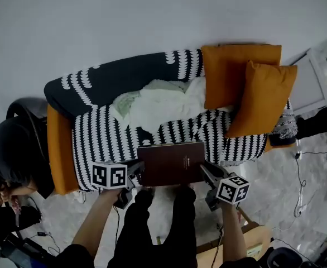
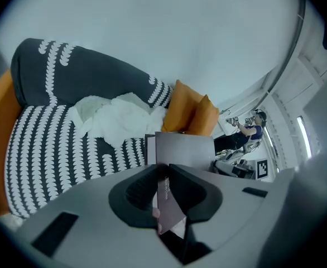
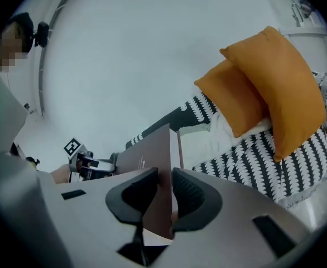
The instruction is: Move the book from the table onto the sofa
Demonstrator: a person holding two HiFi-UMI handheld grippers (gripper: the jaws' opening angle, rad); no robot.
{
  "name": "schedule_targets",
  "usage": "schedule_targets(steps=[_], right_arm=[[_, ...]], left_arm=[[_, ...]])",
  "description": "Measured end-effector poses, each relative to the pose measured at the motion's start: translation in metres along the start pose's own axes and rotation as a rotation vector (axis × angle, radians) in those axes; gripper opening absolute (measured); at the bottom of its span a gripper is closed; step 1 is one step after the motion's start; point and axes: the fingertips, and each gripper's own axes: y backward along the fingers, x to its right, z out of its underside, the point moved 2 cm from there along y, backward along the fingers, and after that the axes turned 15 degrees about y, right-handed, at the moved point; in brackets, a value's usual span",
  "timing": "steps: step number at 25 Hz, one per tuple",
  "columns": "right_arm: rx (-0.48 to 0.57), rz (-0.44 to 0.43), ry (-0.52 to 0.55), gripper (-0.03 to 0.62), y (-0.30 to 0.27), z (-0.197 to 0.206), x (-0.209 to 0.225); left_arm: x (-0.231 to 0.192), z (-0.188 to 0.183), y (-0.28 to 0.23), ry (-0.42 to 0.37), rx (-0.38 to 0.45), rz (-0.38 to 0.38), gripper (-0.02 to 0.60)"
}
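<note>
Book [image 1: 171,163], clamped at opposite side edges by left tongs [image 1: 140,171] and right tongs [image 1: 204,172], held flat over front edge of striped sofa [image 1: 96,135].

The head view looks steeply down on the black-and-white patterned fabric sofa [image 1: 105,138]. Both gripper views look close along their dark fingers [image 2: 135,197] toward that sofa from opposite ends, sharing its two orange cushions [image 1: 233,74].

On the sofa [image 1: 96,138], a white blanket [image 1: 163,102] and two orange cushions [image 1: 261,96] fill the middle and right; the left seat lies bare
</note>
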Motion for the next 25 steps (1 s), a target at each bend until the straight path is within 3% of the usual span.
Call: schedule_targets(steps=[9,18,25], right_arm=[[-0.031,-0.004,-0.006,0.101,-0.031,0.002,0.030],[-0.058,-0.006,-0.089,0.101,-0.091,0.043,0.076],[-0.109,-0.012,-0.129,0.101,-0.142,0.080,0.113]], left_arm=[[-0.018,-0.014,-0.031,0.034,0.009,-0.024,0.074],[-0.071,-0.035,-0.090,0.044,0.004,-0.039,0.074],[-0.124,-0.037,-0.138,0.106,-0.009,-0.051,0.074]])
